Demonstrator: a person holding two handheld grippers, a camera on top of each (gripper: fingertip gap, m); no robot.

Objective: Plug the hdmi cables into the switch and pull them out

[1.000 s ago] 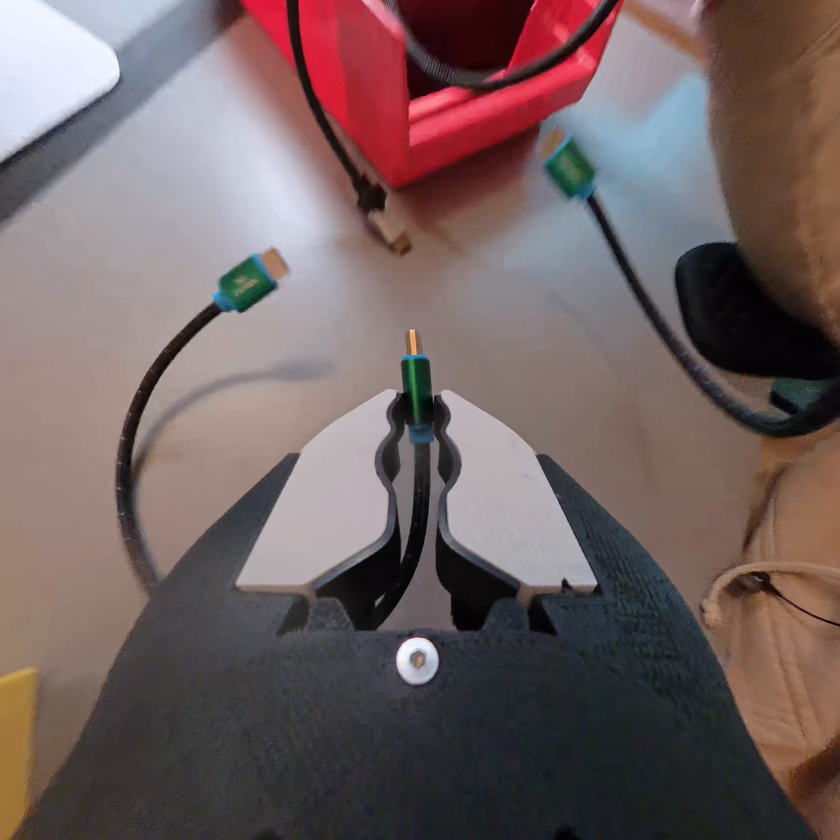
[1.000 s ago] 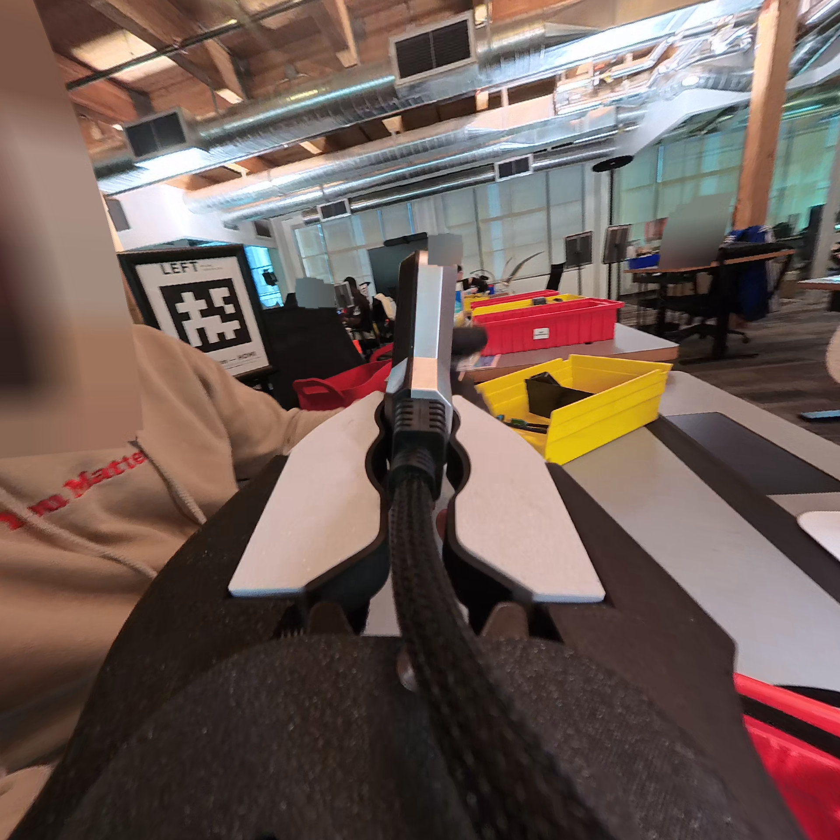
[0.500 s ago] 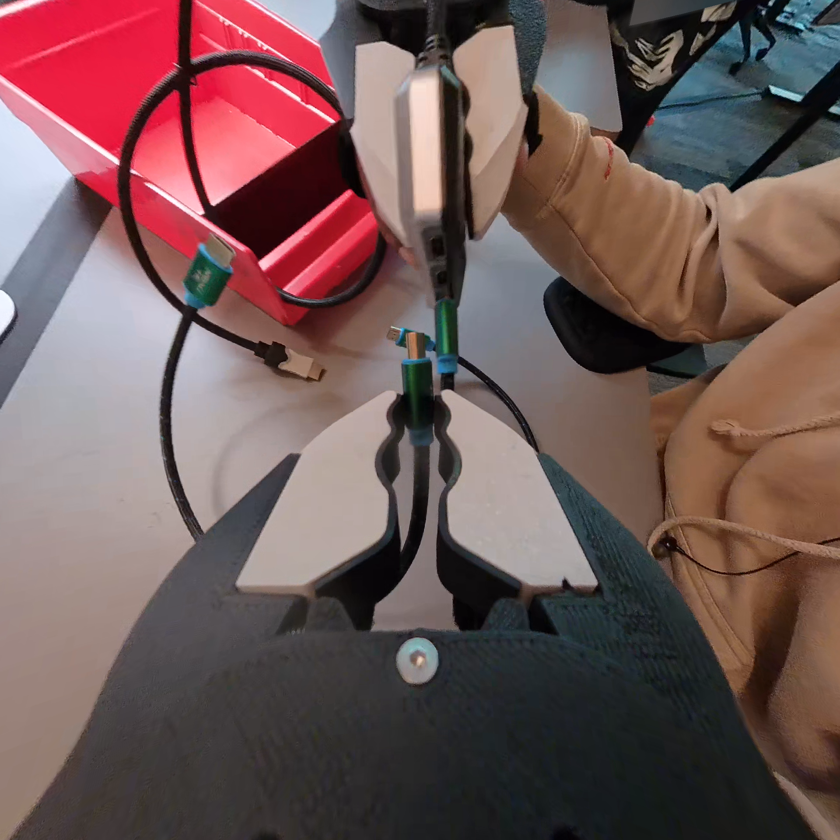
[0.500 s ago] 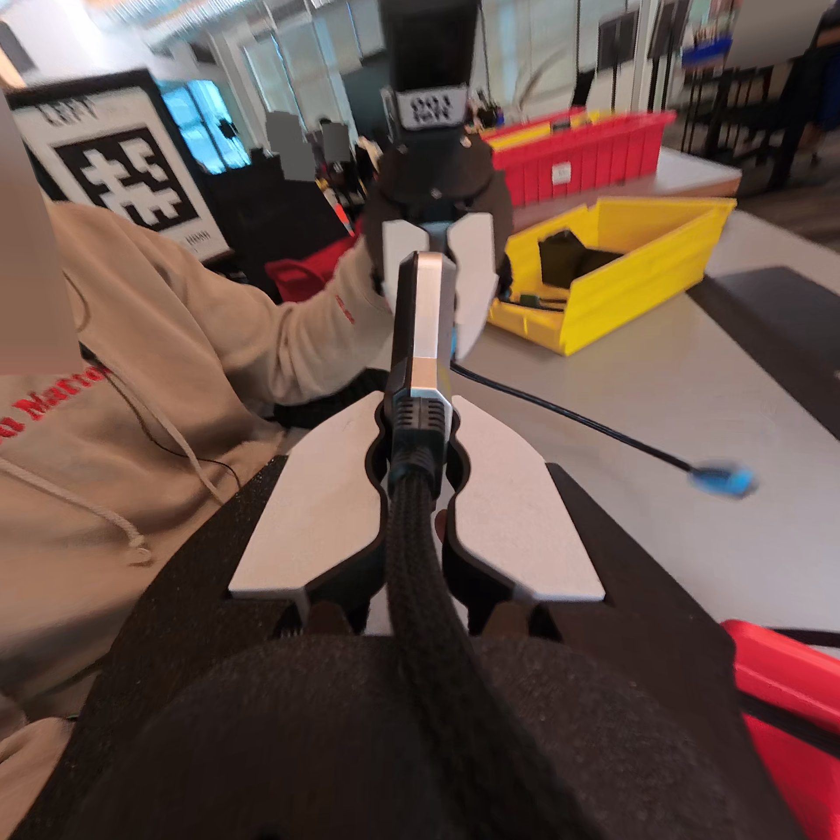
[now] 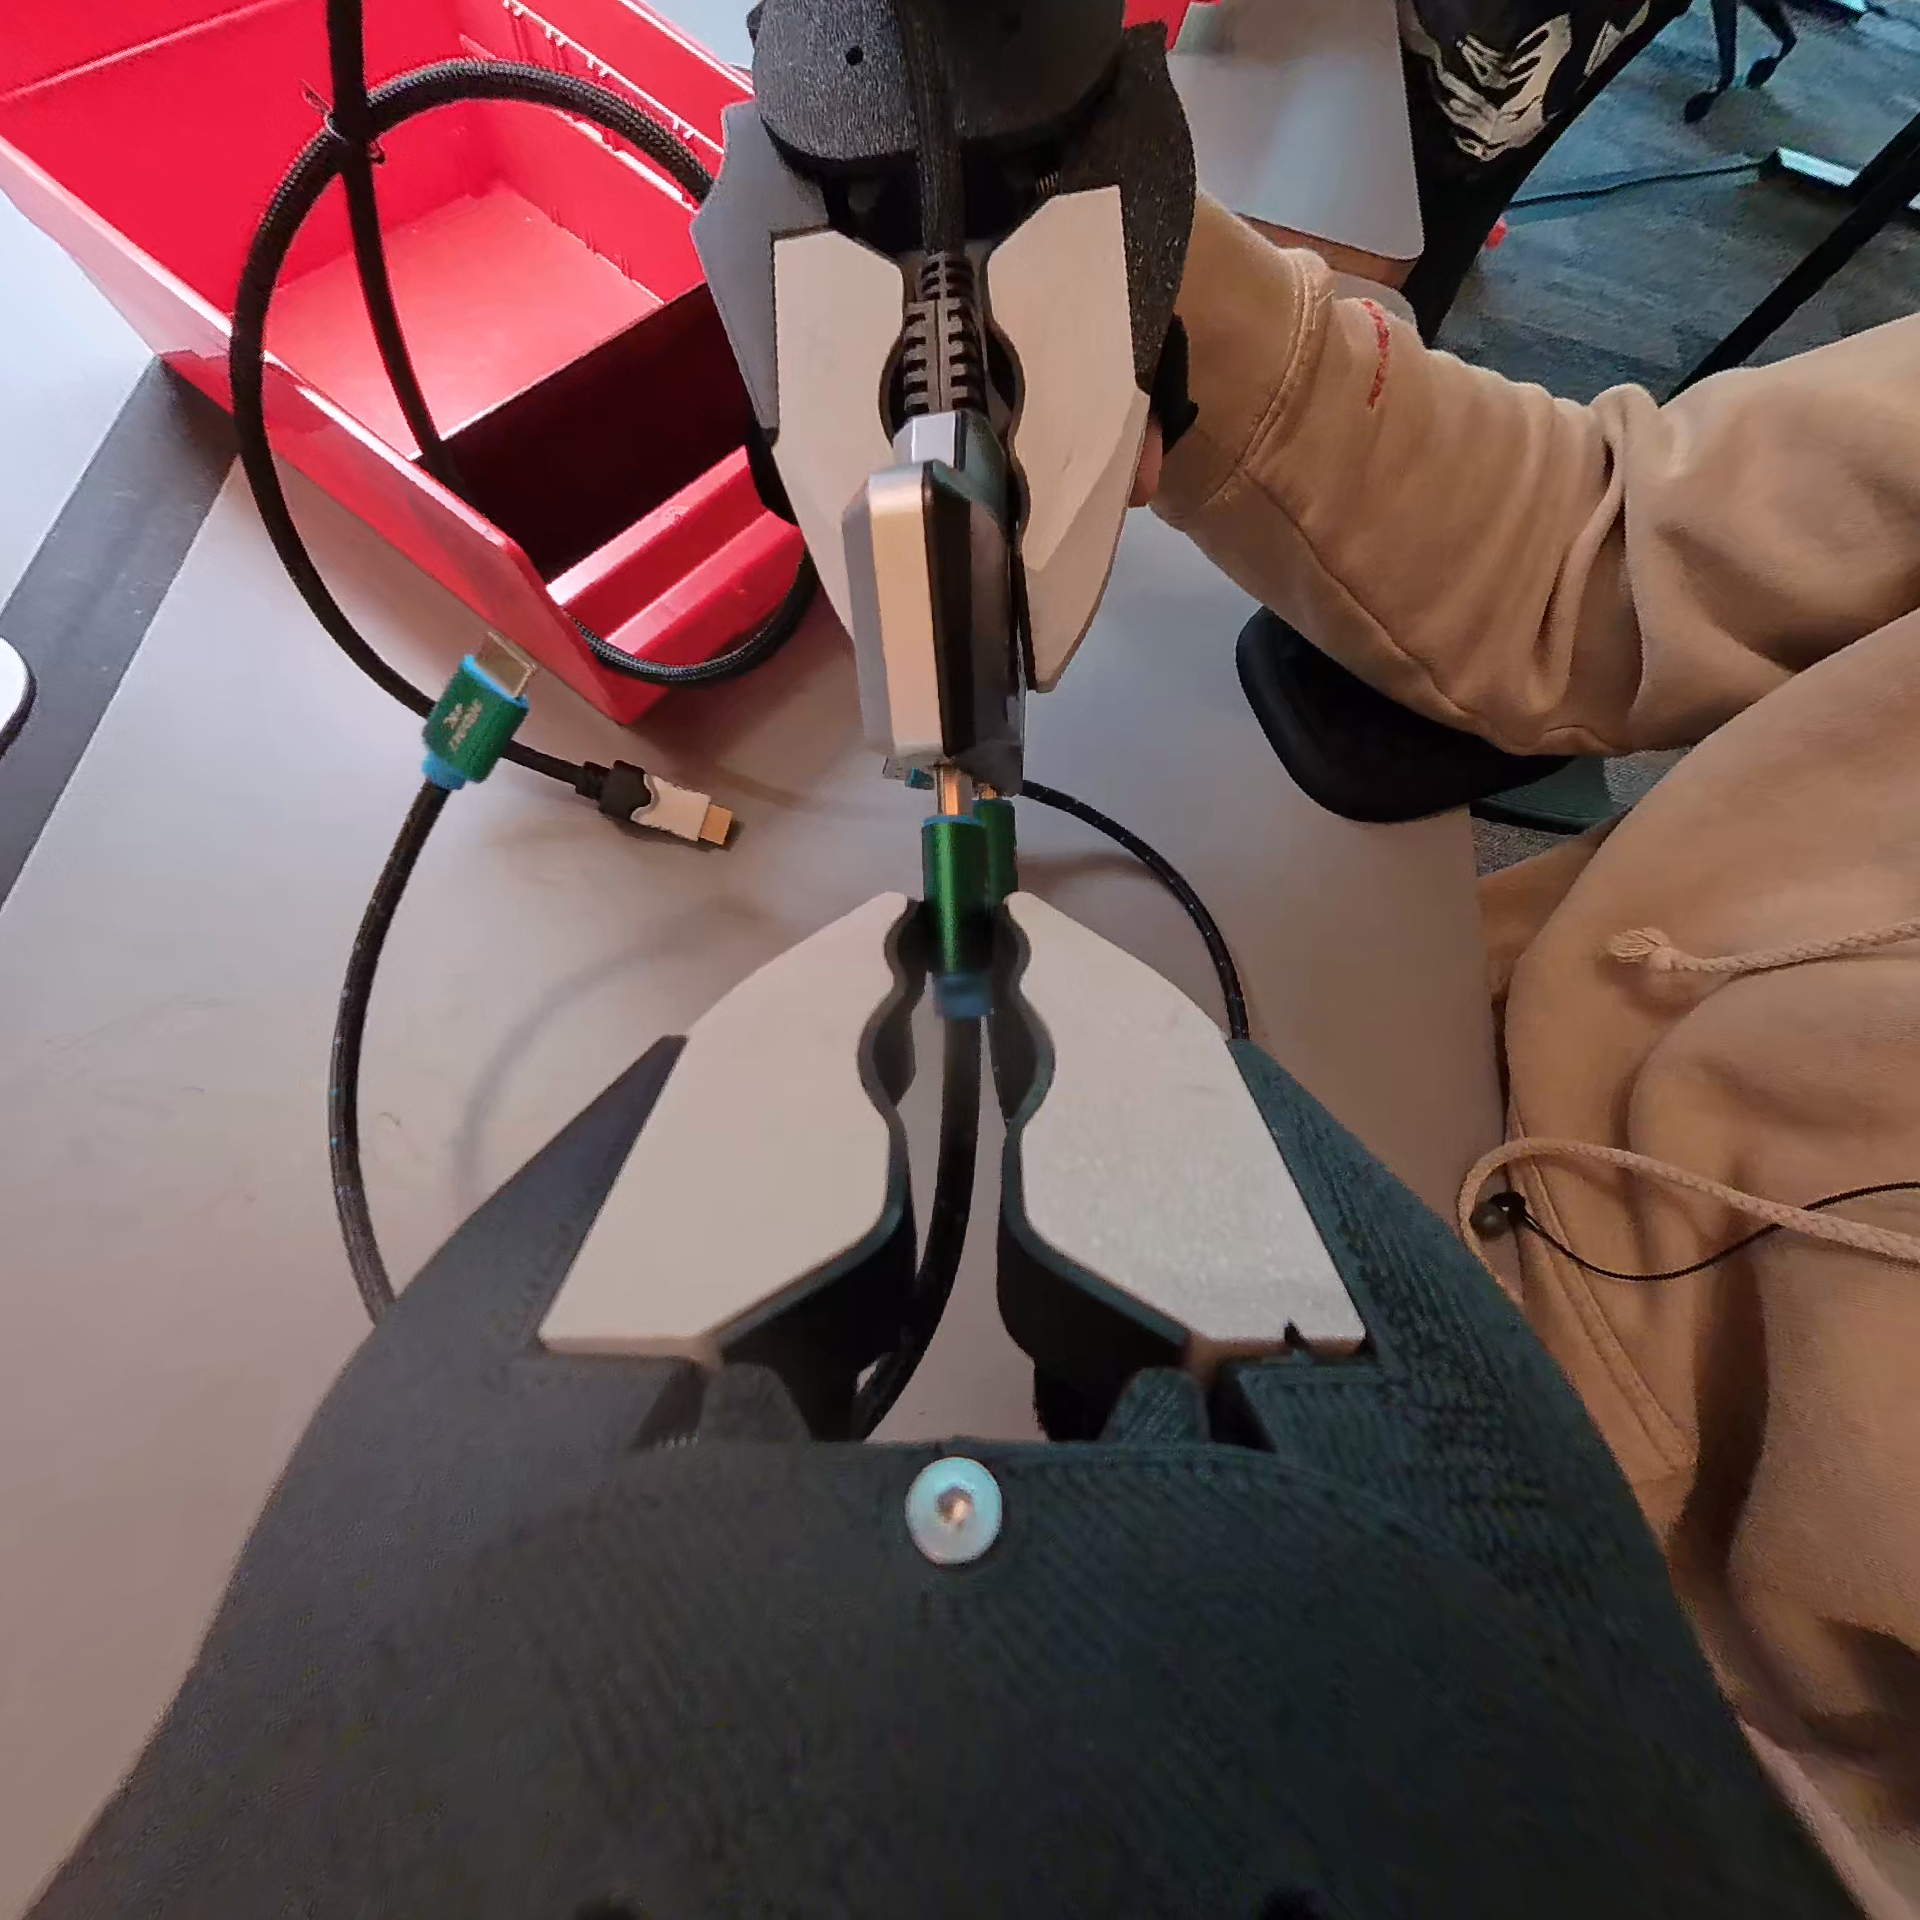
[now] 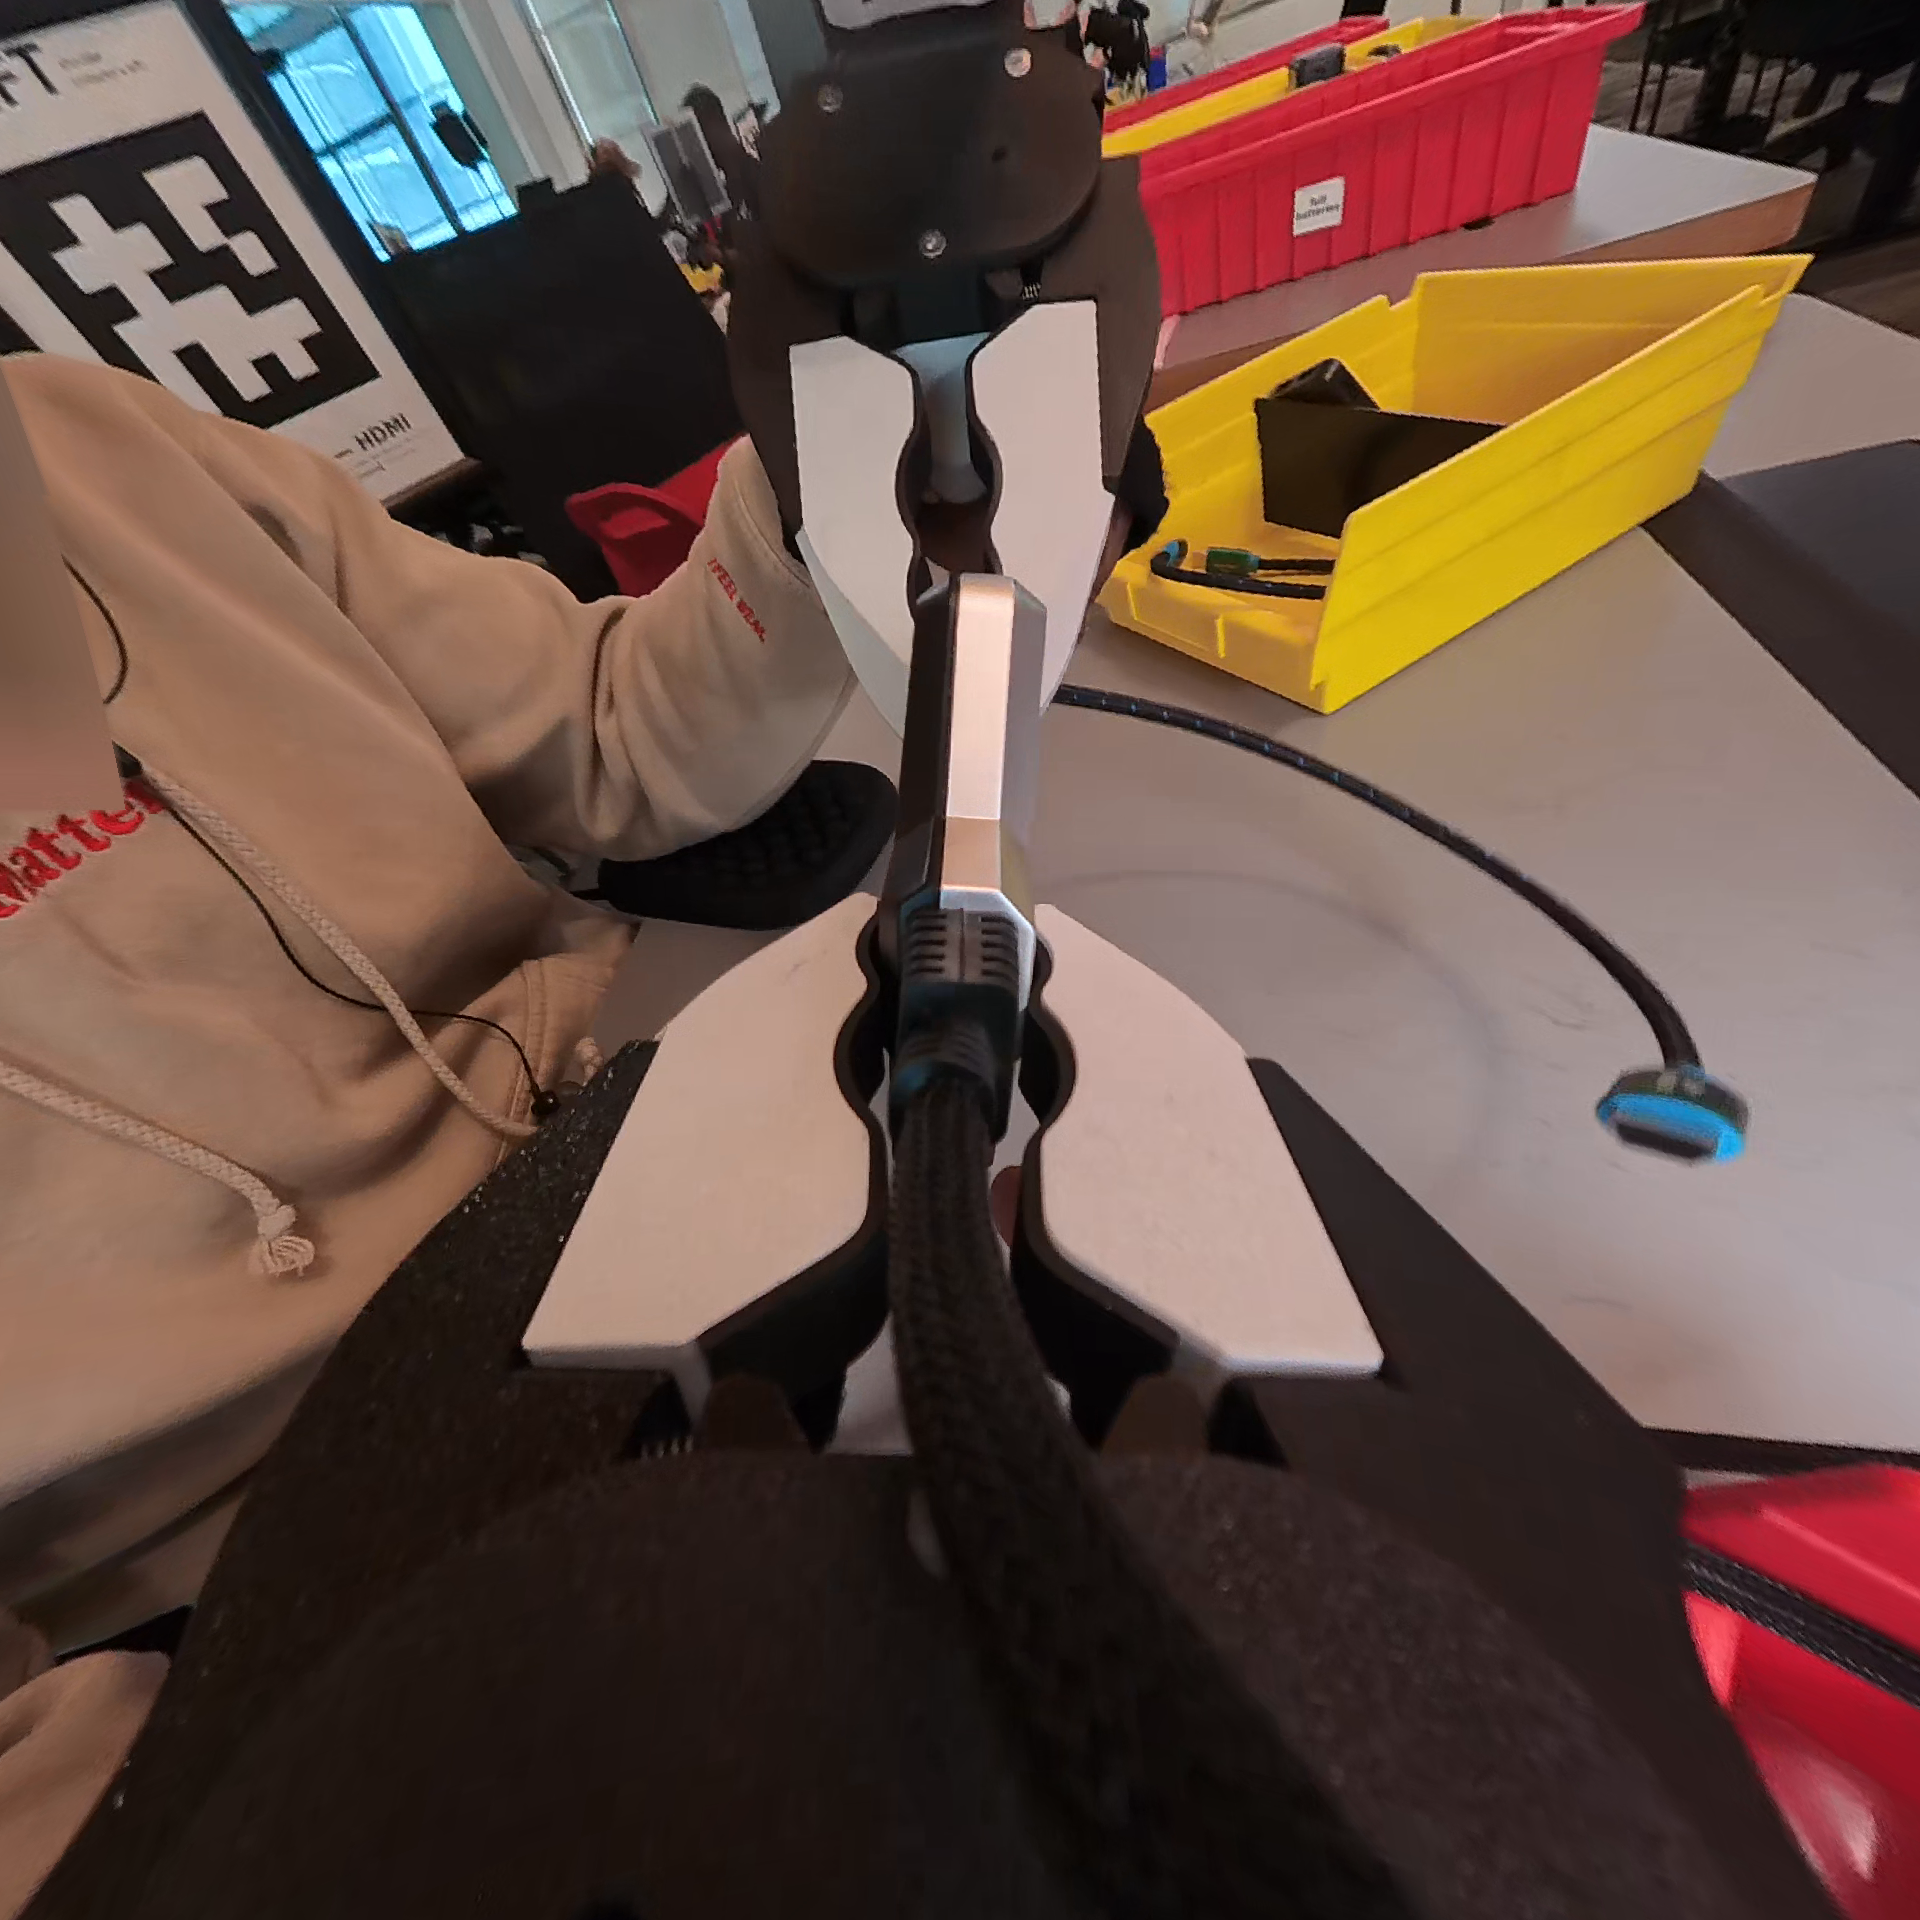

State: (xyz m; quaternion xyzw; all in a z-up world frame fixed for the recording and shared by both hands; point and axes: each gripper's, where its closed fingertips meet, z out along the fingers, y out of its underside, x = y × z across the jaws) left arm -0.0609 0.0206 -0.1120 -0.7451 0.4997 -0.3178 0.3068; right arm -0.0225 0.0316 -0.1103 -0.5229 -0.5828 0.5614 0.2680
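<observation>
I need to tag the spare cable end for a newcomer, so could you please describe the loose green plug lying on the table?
Find the red bin on the grey table. Just in front of its near corner lies the green plug, on a black braided cable. Unlike the silver-and-black plug beside it, it has a green shell with blue trim, and no tongs hold it.

left gripper point(image 5: 956, 925), right gripper point(image 6: 961, 935), both clamped, facing

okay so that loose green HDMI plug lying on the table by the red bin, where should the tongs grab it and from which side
Grip the green metal shell of the loose plug, across its flat faces, coming down from above. It lies flat with its silver tip toward the red bin, so avoid the tip and the cable behind the blue collar.
</observation>
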